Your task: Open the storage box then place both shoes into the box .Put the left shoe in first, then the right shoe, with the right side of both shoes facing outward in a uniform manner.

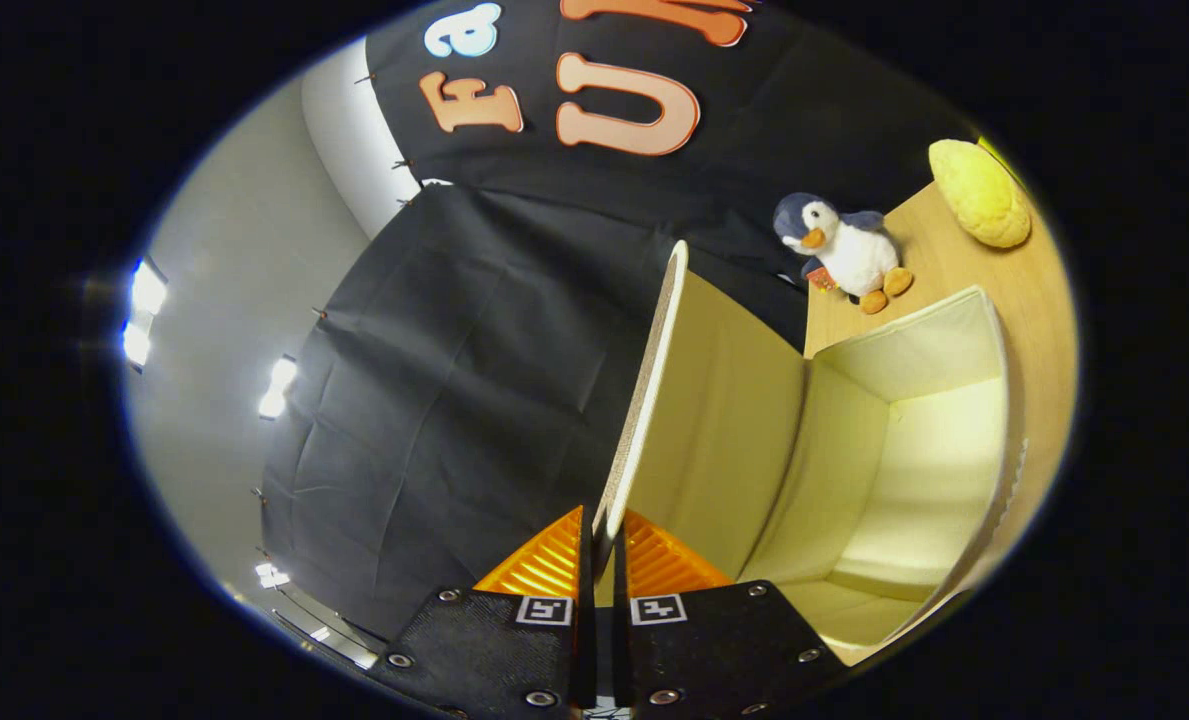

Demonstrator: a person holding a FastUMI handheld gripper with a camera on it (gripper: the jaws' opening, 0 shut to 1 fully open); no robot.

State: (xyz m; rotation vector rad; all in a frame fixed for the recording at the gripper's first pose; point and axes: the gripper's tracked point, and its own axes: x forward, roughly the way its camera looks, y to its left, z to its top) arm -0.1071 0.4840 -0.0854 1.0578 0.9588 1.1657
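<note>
The storage box (pixel 914 450) stands open on the table (pixel 1039 300), its lid (pixel 654 390) swung up on edge, the inside bare. The claw (pixel 602 535) pinches the lid's free edge (both fingers pressed on it). A plush penguin (pixel 844 250) sits beyond the box.

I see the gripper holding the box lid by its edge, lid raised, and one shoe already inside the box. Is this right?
Not quite: in the gripper view the gripper does pinch the raised lid by its edge, but the storage box interior is bare, with no shoe inside.
</note>
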